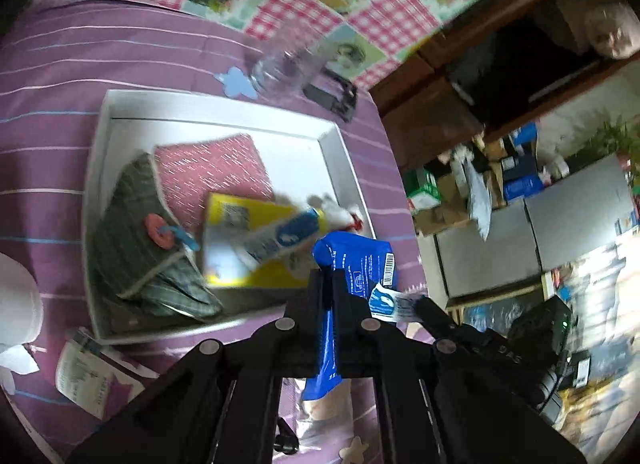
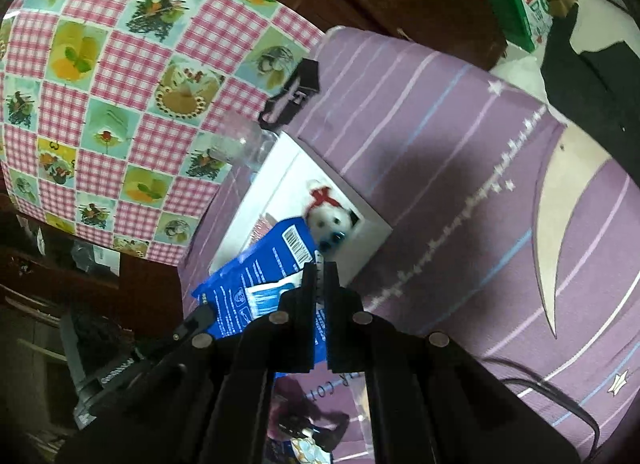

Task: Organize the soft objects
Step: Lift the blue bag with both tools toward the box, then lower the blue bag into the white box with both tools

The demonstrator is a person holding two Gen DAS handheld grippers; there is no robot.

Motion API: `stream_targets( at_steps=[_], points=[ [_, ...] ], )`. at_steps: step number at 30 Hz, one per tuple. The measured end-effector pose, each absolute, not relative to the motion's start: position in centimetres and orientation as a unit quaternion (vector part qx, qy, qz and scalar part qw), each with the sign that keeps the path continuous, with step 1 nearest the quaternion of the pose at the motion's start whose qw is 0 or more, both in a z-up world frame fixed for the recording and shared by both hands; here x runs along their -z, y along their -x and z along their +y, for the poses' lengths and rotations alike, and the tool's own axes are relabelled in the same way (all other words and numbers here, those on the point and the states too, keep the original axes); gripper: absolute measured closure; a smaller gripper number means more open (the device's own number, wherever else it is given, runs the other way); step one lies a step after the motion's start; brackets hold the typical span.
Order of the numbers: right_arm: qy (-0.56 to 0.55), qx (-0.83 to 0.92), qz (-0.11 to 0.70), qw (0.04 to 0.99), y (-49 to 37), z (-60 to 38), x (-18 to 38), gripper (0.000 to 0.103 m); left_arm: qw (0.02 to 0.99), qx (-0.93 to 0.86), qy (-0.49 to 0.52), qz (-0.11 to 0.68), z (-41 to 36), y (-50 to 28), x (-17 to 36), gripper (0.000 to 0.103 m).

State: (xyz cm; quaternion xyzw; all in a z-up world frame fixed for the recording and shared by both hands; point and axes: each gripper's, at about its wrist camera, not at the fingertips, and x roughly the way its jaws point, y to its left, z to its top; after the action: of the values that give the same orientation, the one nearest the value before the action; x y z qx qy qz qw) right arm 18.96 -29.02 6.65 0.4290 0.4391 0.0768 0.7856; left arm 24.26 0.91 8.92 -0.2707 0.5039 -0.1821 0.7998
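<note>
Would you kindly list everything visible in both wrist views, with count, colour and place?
Blue pouch: one, blue with barcode, gripped by both tools above the tray's near corner.
Tray: one, white, on the purple striped cover.
Pink cloth: one, pink, in the tray.
Grey cloth: one, grey-green striped, in the tray, with a red ring.
Yellow pack: one, in the tray.
Tube: one, white and blue, on the yellow pack.
Plush toy: one, white with red bow, tray corner.
Clear cup: one, beyond the tray.
Checked cloth: one, pink patchwork, behind.
Left tool: shut on the pouch.
Right tool: shut on the pouch.
</note>
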Motion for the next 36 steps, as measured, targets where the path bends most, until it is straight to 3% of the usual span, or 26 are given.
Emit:
stream_targets(
  at_steps=[10,16,24,36],
  points=[
    [-0.441,-0.089,0.408,0.794,-22.4,-28.3,-9.4,0.099,0.818,0.136,0.326,0.454,5.2,-25.8,-8.3,0.101],
    [-0.479,-0.11,0.406,0.77,-24.9,-27.2,-8.5,0.099,0.814,0.111,0.324,0.47,5.5,-27.0,-6.7,0.101],
    [-0.453,-0.102,0.426,0.777,-25.9,-26.3,-6.2,0.099,0.806,0.09,0.32,0.49,5.6,-27.3,-5.3,0.101],
    [-0.458,-0.058,0.385,0.799,-25.5,-27.8,-6.2,0.099,0.809,0.045,0.278,0.515,5.0,-27.5,-4.1,0.101]
  ],
)
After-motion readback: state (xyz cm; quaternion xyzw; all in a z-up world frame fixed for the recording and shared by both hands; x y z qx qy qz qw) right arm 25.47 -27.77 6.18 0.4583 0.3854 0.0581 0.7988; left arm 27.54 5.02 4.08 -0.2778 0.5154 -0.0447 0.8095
